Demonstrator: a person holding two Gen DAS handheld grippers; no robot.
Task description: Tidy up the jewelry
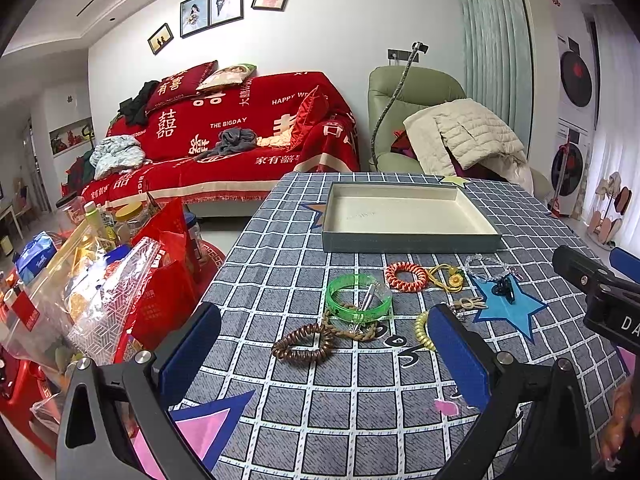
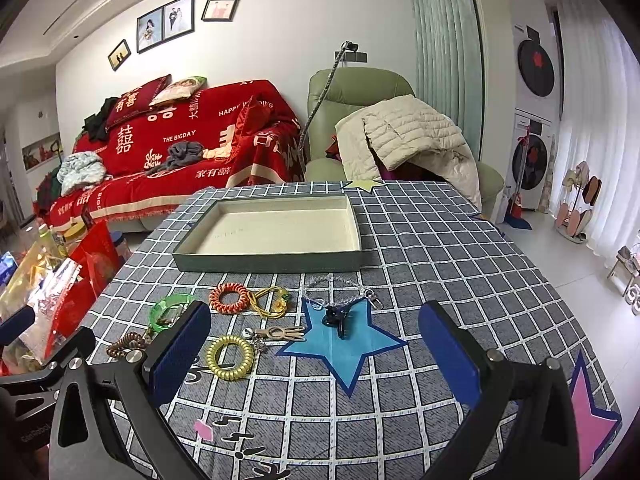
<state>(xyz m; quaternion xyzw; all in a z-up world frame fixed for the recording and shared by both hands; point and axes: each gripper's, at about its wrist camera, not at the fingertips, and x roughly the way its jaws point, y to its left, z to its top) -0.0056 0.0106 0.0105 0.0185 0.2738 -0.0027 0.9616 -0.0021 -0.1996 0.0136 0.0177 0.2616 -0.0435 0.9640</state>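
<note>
Left gripper (image 1: 324, 360) spread, empty, low in frame over the brown coil hair tie (image 1: 303, 343). Mid-frame jewelry lies on the checked tablecloth (image 2: 440, 264) below the empty tray (image 2: 272, 260). Right gripper (image 2: 316, 356) spread, empty.

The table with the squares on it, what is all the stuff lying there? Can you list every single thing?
tray: 1, grey-green outside, cream inside, empty, far middle of the table
green bangle: 1, clear green, left of the pile, a silver stick inside it
brown coil hair tie: 1, brown, nearest the left gripper
orange coil hair tie: 1, orange and white, just before the tray
yellow cord charm: 1, yellow, right beside the orange coil
yellow coil hair tie: 1, pale yellow, near front
clear bead bracelet: 1, see-through, above the blue star
dark hair claw: 1, dark, on the blue star
beige clip: 1, beige, left of the star
left gripper: 1, black with blue pads, open, empty
right gripper: 1, same, open, empty
</note>
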